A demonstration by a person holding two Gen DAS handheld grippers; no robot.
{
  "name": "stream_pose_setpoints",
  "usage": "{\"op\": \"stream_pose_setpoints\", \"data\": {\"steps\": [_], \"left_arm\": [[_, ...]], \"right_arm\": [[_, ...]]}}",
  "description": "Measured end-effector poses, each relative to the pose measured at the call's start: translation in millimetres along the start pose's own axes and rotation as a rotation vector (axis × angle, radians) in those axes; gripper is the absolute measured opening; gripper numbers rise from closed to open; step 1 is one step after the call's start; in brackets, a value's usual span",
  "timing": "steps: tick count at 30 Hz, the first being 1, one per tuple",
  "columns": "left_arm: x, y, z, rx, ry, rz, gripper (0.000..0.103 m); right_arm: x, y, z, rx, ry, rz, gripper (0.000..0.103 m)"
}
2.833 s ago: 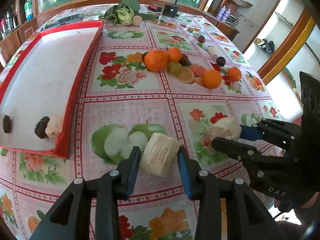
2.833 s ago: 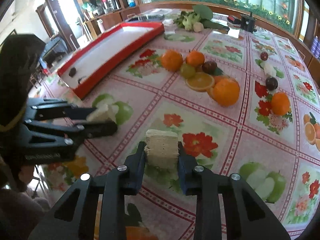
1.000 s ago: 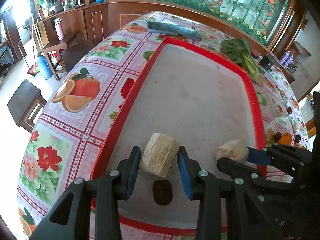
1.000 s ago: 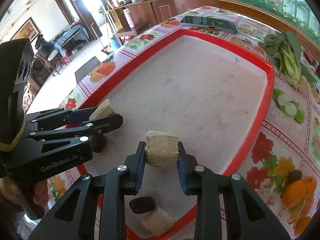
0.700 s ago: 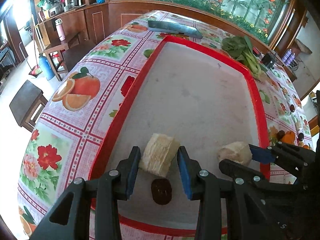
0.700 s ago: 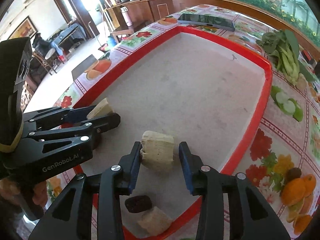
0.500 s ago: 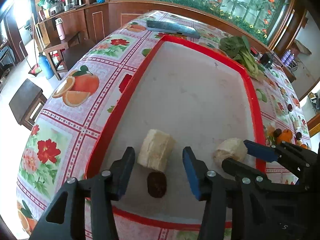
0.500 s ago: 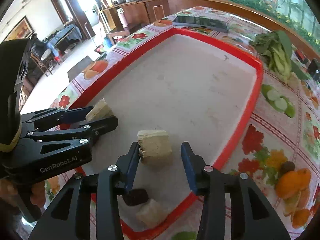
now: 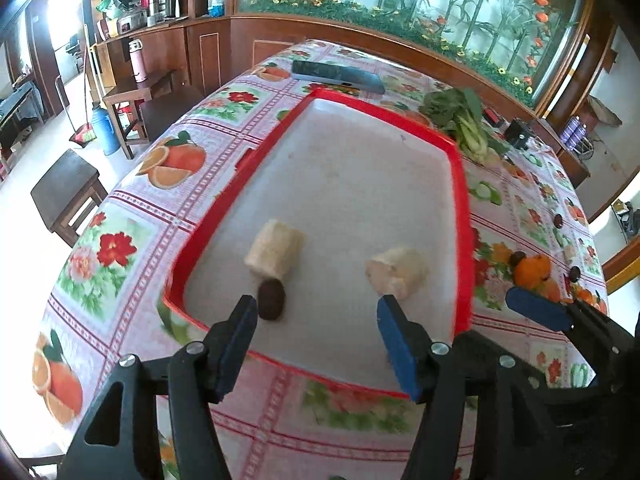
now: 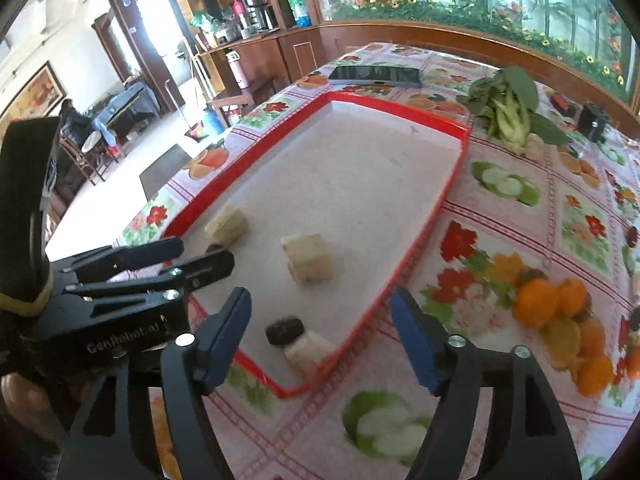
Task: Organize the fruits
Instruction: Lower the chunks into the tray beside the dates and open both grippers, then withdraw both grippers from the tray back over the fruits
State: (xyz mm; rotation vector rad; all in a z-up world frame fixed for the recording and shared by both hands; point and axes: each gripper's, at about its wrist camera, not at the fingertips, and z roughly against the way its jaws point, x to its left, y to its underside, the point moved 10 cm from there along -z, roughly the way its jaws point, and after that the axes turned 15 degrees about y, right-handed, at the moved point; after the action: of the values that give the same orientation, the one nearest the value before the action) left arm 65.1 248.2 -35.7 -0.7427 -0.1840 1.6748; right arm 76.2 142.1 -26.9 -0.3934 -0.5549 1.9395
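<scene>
Both pale chunks have been set down in the red tray (image 10: 436, 216), and both jaws have just been opening, nothing between them. From the right gripper (image 10: 320, 328) the orange pile (image 10: 560, 320), judged next, is seen at three o'clock, nearer than to the left gripper (image 9: 316, 332)

red-rimmed white tray (image 9: 462, 216), pale cream fruit chunks (image 9: 276, 250), floral pink-checked tablecloth (image 9: 132, 240), perhaps brown date (image 9: 271, 300)
</scene>
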Motion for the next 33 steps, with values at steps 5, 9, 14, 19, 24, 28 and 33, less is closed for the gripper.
{"op": "stream_pose_setpoints", "data": {"steps": [5,9,14,19,24,28,33], "left_arm": [[-30.7,5.6,2.2,0.002,0.002,-0.027,0.066],[-63.9,11.0,0.9,0.01,0.013,-0.073,0.066],[-109.4,20.5,-6.8,0.033,0.036,-0.139,0.067],[-150.5,33.5,-21.6,0.068,0.073,-0.196,0.07],[-178.7,47.3,-45.8,0.126,0.1,-0.23,0.07],[-192.8,46.3,-64.7,0.144,0.105,-0.255,0.07],[-199.5,30.3,-84.8,0.145,0.121,-0.25,0.07]], "right_arm": [[-37.9,16.5,12.4,-0.009,0.139,-0.004,0.091],[-81.8,28.2,26.3,-0.031,0.281,-0.022,0.092],[-131.7,49.1,36.1,0.004,0.316,-0.1,0.097],[-190.7,72.2,51.7,0.005,0.33,-0.214,0.097],[-253.6,100.2,56.2,0.038,0.397,-0.346,0.097],[-289.2,120.6,57.4,0.068,0.425,-0.421,0.097],[-303.3,133.0,59.9,0.072,0.416,-0.45,0.097]]}}
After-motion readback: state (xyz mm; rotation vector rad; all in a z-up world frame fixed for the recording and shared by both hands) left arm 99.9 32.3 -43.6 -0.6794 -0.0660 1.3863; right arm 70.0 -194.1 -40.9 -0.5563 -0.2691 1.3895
